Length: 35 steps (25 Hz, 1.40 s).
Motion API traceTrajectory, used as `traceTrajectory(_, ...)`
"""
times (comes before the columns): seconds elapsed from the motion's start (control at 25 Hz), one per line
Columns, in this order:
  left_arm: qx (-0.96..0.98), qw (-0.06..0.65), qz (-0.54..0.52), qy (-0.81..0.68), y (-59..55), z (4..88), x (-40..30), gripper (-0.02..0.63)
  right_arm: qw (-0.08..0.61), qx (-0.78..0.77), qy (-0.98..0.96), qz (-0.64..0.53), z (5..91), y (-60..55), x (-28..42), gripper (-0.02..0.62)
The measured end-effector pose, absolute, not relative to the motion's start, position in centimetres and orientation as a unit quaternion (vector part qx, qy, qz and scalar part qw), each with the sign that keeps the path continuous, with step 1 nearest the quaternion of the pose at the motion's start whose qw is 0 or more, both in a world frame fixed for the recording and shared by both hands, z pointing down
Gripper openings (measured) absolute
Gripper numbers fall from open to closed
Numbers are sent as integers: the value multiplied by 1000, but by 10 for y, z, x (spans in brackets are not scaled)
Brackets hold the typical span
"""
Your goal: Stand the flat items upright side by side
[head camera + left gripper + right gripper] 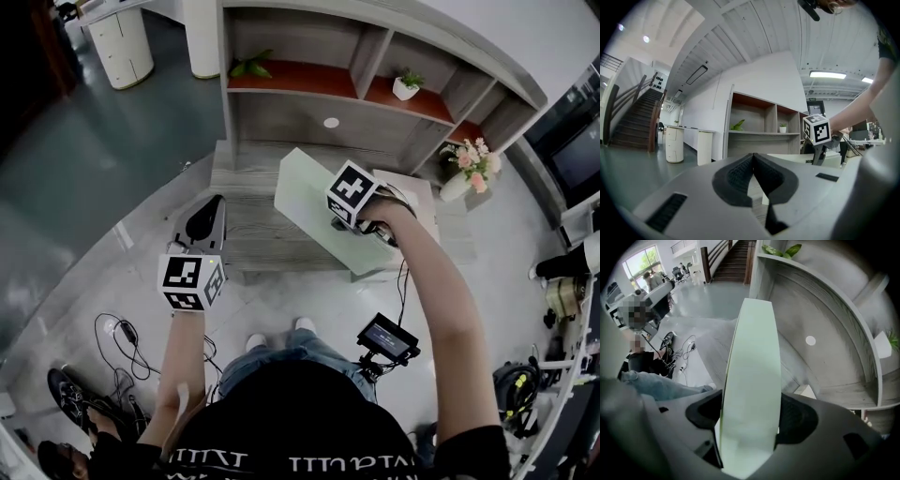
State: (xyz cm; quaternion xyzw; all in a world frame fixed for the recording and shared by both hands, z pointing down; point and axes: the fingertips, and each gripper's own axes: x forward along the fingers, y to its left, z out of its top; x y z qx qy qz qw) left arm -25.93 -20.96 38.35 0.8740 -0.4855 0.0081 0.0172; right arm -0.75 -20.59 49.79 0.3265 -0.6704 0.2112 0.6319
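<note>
right gripper [750,425]: fingers clamped on pale green board [752,357], held above desk [253,239] | left gripper [753,159]: fingers pressed together, nothing between

Overhead plus jaw-level, shelf unit [281,122] common

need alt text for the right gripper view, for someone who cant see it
A pale green flat board, its narrow edge toward the camera, is clamped between the dark pads of the right tongs and stretches away from the lens. Behind it are a grey wooden shelf unit and loose cables on a grey floor.
</note>
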Motion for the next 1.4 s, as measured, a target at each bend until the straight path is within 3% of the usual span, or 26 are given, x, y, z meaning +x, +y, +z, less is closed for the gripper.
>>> traceTrajectory(0.24, 870, 22, 14, -493, -219, 388, -284, 12, 656, 290, -659, 226, 510, -208, -19, 341)
traceTrajectory(0.4, 869, 22, 17, -494, -223, 390, -301, 12, 657, 302, -655, 220, 508, -216, -23, 298)
traceTrajectory(0.76, 868, 30, 29, -494, -223, 401, -321, 12, 552, 394, -718, 160, 470, -243, -65, 278)
traceTrajectory(1.4, 855, 34, 44, -516, -227, 414, -322, 12, 280, 591, -754, 62, 436, -296, -106, 282)
